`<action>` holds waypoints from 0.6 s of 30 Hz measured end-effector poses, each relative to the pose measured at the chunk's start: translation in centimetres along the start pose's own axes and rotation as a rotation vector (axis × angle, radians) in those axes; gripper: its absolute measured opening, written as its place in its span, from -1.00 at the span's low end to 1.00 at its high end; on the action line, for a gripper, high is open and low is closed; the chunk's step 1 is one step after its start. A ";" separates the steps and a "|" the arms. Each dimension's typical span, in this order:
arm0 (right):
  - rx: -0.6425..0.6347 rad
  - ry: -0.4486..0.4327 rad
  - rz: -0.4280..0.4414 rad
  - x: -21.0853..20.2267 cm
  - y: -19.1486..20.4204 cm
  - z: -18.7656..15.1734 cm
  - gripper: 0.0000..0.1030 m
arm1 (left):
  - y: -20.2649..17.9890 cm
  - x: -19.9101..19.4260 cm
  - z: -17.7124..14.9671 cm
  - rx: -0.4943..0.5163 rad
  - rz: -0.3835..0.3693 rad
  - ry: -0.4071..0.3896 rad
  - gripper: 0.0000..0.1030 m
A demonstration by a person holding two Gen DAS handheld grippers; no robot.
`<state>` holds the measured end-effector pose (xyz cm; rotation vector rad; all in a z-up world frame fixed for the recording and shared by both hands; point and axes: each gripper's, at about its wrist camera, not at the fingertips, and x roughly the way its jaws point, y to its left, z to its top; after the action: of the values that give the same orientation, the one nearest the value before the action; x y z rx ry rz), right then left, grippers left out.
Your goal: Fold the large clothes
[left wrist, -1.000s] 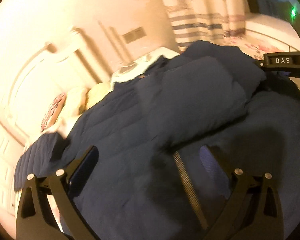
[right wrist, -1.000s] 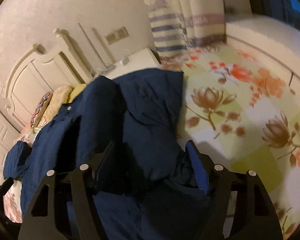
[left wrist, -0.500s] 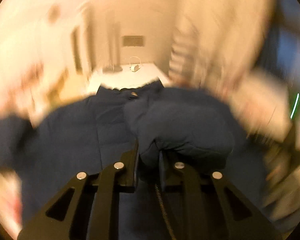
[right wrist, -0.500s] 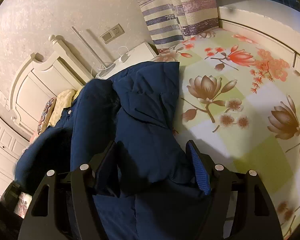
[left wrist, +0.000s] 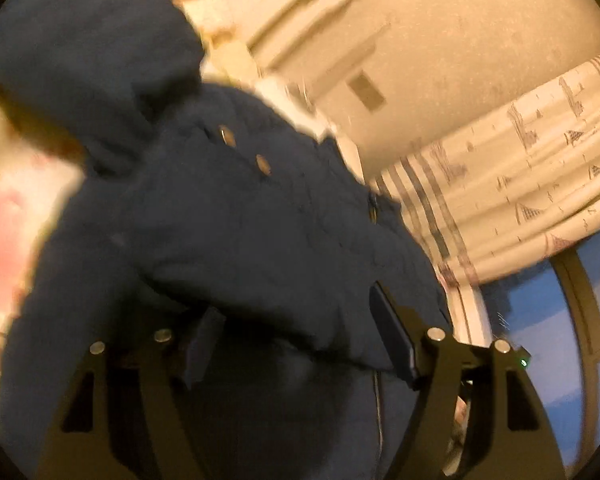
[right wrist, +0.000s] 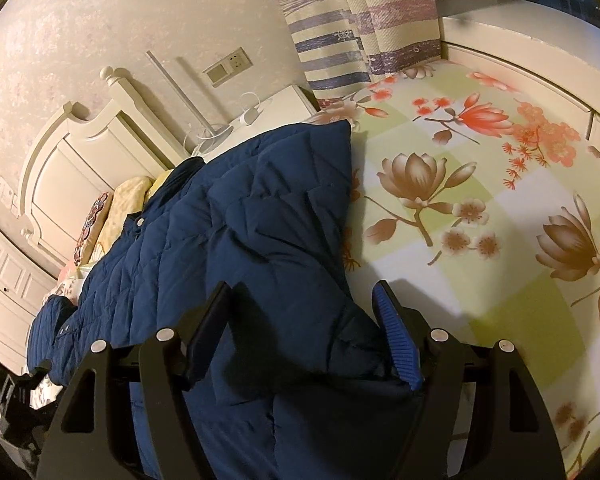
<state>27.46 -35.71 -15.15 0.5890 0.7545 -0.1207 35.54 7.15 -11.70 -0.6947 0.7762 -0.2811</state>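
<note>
A navy quilted jacket (right wrist: 240, 220) lies spread on the flowered bed sheet (right wrist: 480, 160), collar toward the headboard. My right gripper (right wrist: 302, 328) sits low over the jacket's near corner. A bunched fold lies between its spread fingers, and the ribbed blue pad (right wrist: 396, 340) shows bare. In the blurred left wrist view the jacket (left wrist: 240, 220) fills the picture, its snap buttons showing. My left gripper (left wrist: 296, 340) has its jaws opening around a thick padded fold, which neither pad presses. The left gripper's black body (right wrist: 8, 396) shows at the jacket's far left edge.
A cream headboard (right wrist: 68, 168) and pillows (right wrist: 124, 208) stand at the bed's far left. Beside them is a white nightstand (right wrist: 276, 108) with a lamp. Striped curtains (right wrist: 340, 40) hang behind. A white ledge (right wrist: 540, 40) borders the bed on the right. A dark window (left wrist: 560, 320) shows.
My left gripper closed on a padded fold half a second ago and now stands wide again, its view swung and tilted. The raised jacket part on the left has dropped flat. The right gripper held still.
</note>
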 end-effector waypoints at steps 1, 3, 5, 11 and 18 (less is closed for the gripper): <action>-0.001 0.000 0.000 0.0 0.0 0.0 0.38 | 0.0 -0.9 0.5 -0.003 0.003 -0.038 0.38; 0.000 0.000 0.002 0.0 0.0 0.0 0.38 | 0.5 -1.6 1.4 -0.048 0.022 -0.089 0.39; 0.001 0.000 0.002 0.0 0.0 0.0 0.38 | 1.7 -0.6 2.6 -0.094 0.048 -0.037 0.38; -0.003 -0.024 -0.001 -0.4 -0.1 0.0 0.38 | -0.3 -4.6 1.7 0.023 0.438 -0.339 0.26; -0.155 -0.131 -0.070 -2.3 2.8 -0.7 0.38 | -8.2 3.4 0.3 0.541 0.560 -0.146 0.84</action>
<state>26.24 -33.24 -12.76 0.4035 0.6503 -0.1623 38.26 -0.39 -7.94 0.0255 0.6831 0.0751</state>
